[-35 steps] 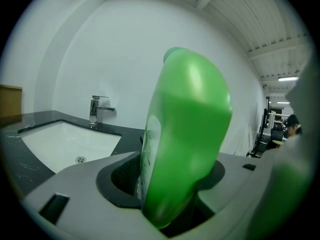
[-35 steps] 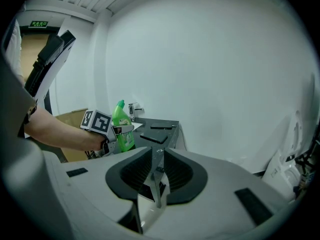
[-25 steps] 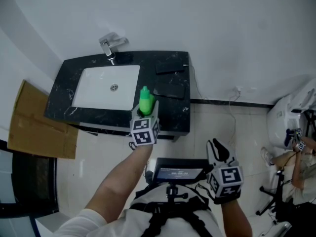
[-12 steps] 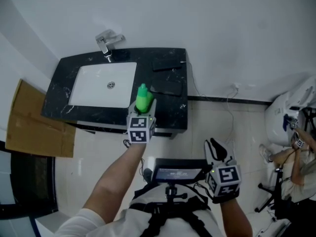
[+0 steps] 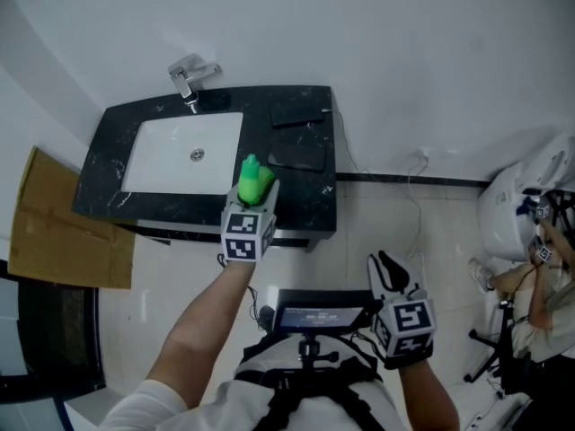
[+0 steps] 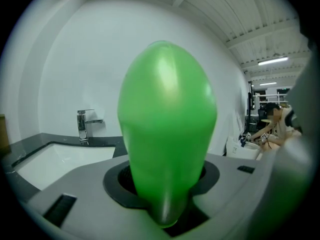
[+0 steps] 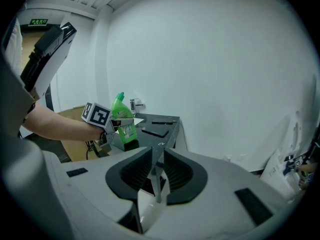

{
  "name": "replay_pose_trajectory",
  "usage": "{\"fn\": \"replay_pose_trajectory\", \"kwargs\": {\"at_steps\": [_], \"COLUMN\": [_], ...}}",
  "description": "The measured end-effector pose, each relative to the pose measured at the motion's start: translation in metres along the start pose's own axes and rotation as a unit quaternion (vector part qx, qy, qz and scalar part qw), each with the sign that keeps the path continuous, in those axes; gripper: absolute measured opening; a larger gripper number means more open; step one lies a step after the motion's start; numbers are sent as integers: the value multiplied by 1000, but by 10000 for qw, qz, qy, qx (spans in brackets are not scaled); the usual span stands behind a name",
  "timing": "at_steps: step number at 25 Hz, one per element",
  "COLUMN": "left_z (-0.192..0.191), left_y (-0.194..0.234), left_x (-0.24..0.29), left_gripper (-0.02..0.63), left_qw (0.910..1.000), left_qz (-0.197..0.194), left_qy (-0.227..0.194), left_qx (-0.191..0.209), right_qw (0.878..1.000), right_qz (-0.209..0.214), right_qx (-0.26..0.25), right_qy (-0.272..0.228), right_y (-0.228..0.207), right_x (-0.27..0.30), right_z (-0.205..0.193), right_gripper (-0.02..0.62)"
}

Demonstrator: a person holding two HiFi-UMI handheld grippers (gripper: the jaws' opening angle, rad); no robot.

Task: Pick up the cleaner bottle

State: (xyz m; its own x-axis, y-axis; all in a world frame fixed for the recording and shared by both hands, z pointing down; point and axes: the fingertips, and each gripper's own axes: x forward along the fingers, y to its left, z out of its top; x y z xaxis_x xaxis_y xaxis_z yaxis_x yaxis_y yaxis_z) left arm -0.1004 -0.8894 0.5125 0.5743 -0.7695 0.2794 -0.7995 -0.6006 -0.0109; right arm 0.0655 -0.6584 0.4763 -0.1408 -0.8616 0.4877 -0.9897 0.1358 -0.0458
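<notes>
Left gripper (image 5: pixel 252 201): jaws just been closing, now clamped on green bottle (image 5: pixel 252 179) between them. Bottle tilted, at desk (image 5: pixel 310 200) front edge, just right of sink (image 5: pixel 178 158). Right gripper (image 5: pixel 387 266): jaws closed, empty, well apart from desk.

1. The black marbled desk (image 5: pixel 310 200) stands against the white wall, with a white sink basin (image 5: pixel 180 164) set into it and a chrome tap (image 5: pixel 190 77) at its back edge.
2. A dark flat item (image 5: pixel 299 115) lies near the desk's back right corner, and a second dark flat item (image 5: pixel 296 155) lies just in front of it.
</notes>
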Motion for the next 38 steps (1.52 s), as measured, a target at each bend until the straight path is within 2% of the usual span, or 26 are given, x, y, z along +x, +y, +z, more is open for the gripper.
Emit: {"fn": "replay_pose_trajectory", "kwargs": {"at_steps": [13, 29, 38], "left_z": [42, 100, 119], "left_y": [2, 9, 13], "left_x": [-26, -73, -112], "left_gripper": [166, 166, 166], "left_qw": [9995, 9974, 9958], "left_qz": [-225, -212, -138], "left_qy": [-243, -672, -890], "left_qx": [-5, 128, 157], "right_qw": [9999, 9993, 9987], "right_qz": [46, 293, 412], "right_qx": [32, -75, -135], "right_qy": [-154, -234, -275], "right_y": [9, 27, 36], "right_x": [-4, 0, 7], "right_z": [5, 14, 18], "right_gripper": [72, 71, 72]}}
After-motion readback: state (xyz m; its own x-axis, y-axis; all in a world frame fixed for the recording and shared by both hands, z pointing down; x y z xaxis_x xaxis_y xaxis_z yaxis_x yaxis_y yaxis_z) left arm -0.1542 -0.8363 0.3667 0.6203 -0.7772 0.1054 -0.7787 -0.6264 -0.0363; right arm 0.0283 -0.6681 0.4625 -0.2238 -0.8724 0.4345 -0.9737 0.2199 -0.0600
